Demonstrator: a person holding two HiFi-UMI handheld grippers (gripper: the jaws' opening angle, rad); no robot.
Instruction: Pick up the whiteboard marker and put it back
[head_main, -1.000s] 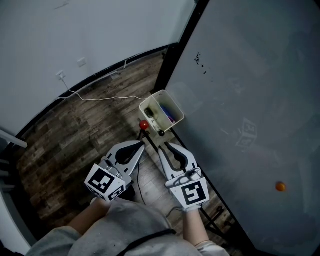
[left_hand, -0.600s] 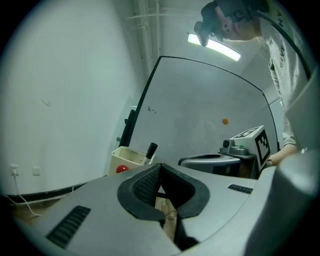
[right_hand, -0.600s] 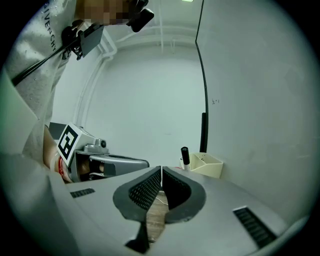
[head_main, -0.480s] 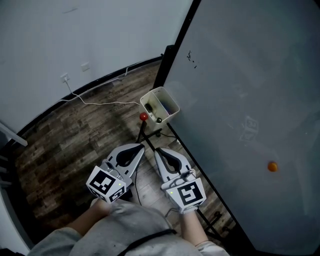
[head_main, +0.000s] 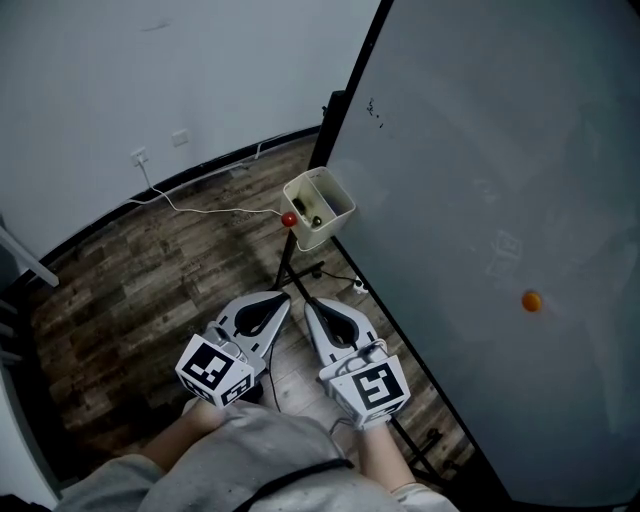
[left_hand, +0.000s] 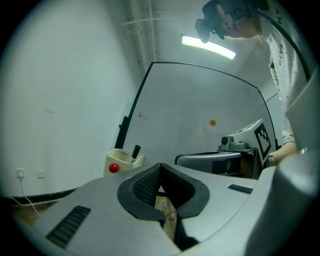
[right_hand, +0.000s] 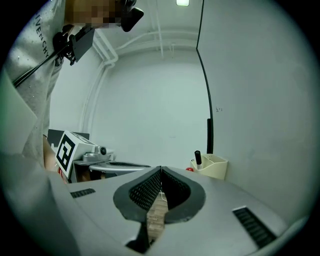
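Note:
A black whiteboard marker (left_hand: 135, 150) stands upright in a cream holder box (left_hand: 123, 161) fixed at the whiteboard's lower left edge. The marker (right_hand: 198, 158) and box (right_hand: 212, 166) also show in the right gripper view. From the head view the box (head_main: 318, 207) lies well ahead of both grippers; the marker inside is too small to make out. My left gripper (head_main: 286, 297) (left_hand: 160, 166) and right gripper (head_main: 308, 303) (right_hand: 161, 170) are side by side, low over the floor, both shut with nothing in them.
A large whiteboard (head_main: 500, 200) on a black stand fills the right side, with an orange magnet (head_main: 531, 300) on it. A red knob (head_main: 289, 219) sits on the box's front. A white cable (head_main: 200, 205) runs over the wooden floor (head_main: 150, 280) along the wall.
The holder box has slid up and farther off in the head view, and the orange magnet has moved up-left. Both grippers stay shut, held close in front of the body.

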